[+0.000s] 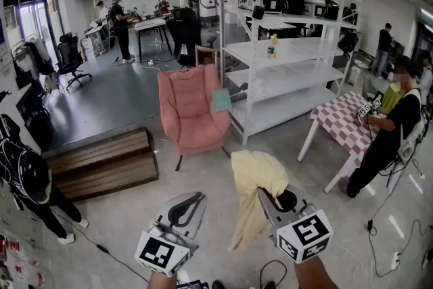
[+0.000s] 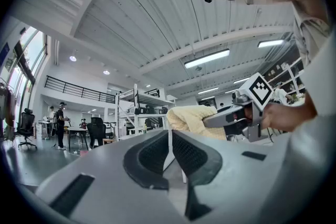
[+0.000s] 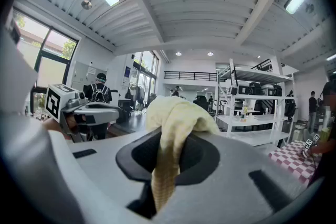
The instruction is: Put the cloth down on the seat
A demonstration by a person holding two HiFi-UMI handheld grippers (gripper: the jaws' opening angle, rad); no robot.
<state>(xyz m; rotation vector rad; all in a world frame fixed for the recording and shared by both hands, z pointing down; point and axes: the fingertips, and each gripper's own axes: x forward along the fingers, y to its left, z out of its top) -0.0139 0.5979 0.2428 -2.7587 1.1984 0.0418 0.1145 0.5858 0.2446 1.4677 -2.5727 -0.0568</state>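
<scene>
A white shelf rack (image 1: 284, 78) stands at the back of the hall. The pink armchair (image 1: 189, 112) is just to its left, its seat bare, and a low wooden bench (image 1: 101, 162) sits further left. A desk with a checked cover (image 1: 342, 122) stands on the right. The yellow cloth (image 1: 254, 193) hangs in the air over the floor (image 1: 203, 176), in front of the armchair and well apart from it. The right claw (image 1: 265, 198) is clamped on the cloth's top fold, and the rest droops below. The left claw (image 1: 199, 197), beside it, has its tips together and holds nothing.
</scene>
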